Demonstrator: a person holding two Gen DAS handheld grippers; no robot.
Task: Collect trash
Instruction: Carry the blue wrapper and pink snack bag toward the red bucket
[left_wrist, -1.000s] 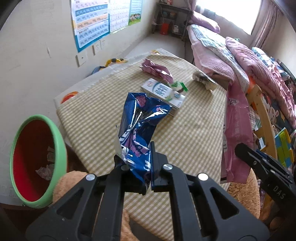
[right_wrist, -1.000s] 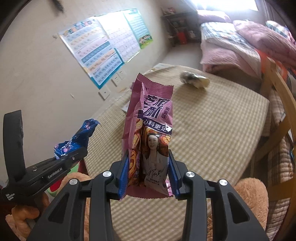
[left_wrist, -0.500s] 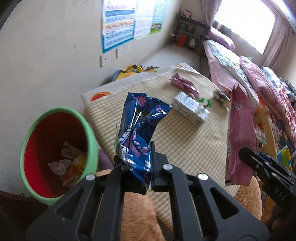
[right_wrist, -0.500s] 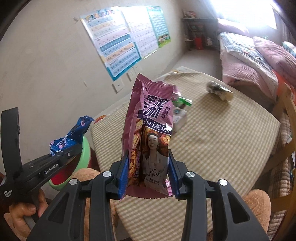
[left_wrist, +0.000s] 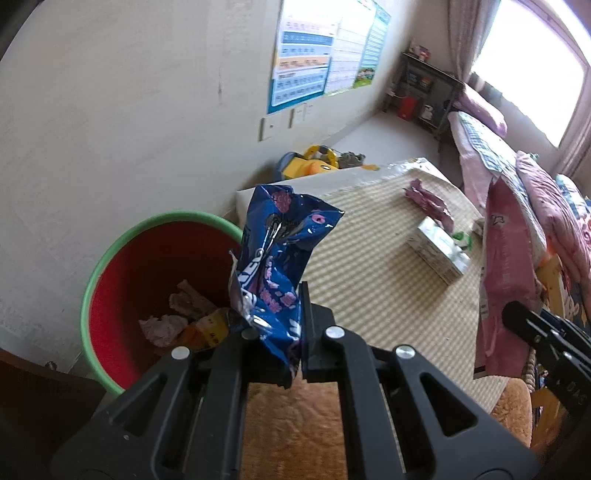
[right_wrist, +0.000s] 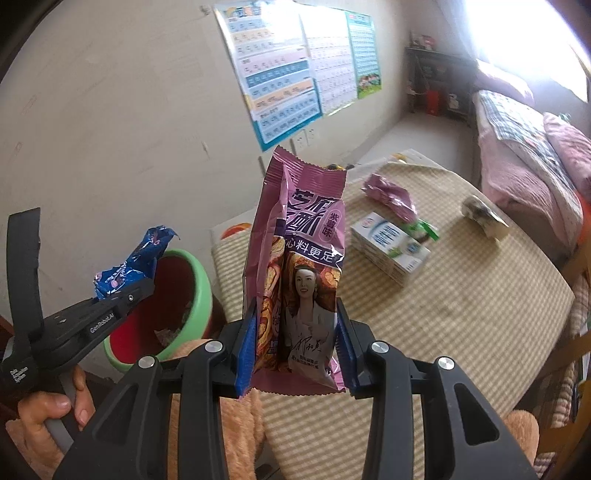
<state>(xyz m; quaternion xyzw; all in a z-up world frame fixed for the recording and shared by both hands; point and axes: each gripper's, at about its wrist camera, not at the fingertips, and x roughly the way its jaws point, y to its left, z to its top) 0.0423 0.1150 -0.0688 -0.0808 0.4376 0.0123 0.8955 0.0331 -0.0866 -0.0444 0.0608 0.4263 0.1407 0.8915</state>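
My left gripper (left_wrist: 275, 334) is shut on a crumpled blue wrapper (left_wrist: 282, 251), held upright beside the rim of a green bin with a red inside (left_wrist: 122, 258) that holds some trash. My right gripper (right_wrist: 295, 347) is shut on a tall purple snack bag (right_wrist: 301, 266), held upright over the near edge of the checked table (right_wrist: 461, 314). The right wrist view also shows the left gripper (right_wrist: 122, 295), the blue wrapper (right_wrist: 136, 258) and the bin (right_wrist: 201, 291) at lower left. The purple bag (left_wrist: 506, 266) shows at the right in the left wrist view.
On the table lie a white-and-green carton (right_wrist: 391, 247), a crumpled purple wrapper (right_wrist: 391, 195) and a small wrapped item (right_wrist: 480, 214). A brown plush toy (left_wrist: 291, 428) lies below the grippers. A bed (right_wrist: 524, 147) stands at the right, a wall with posters at the left.
Both grippers have swung left with their wrappers. The bin has come closer and more central under the left gripper; the table items have shifted right.
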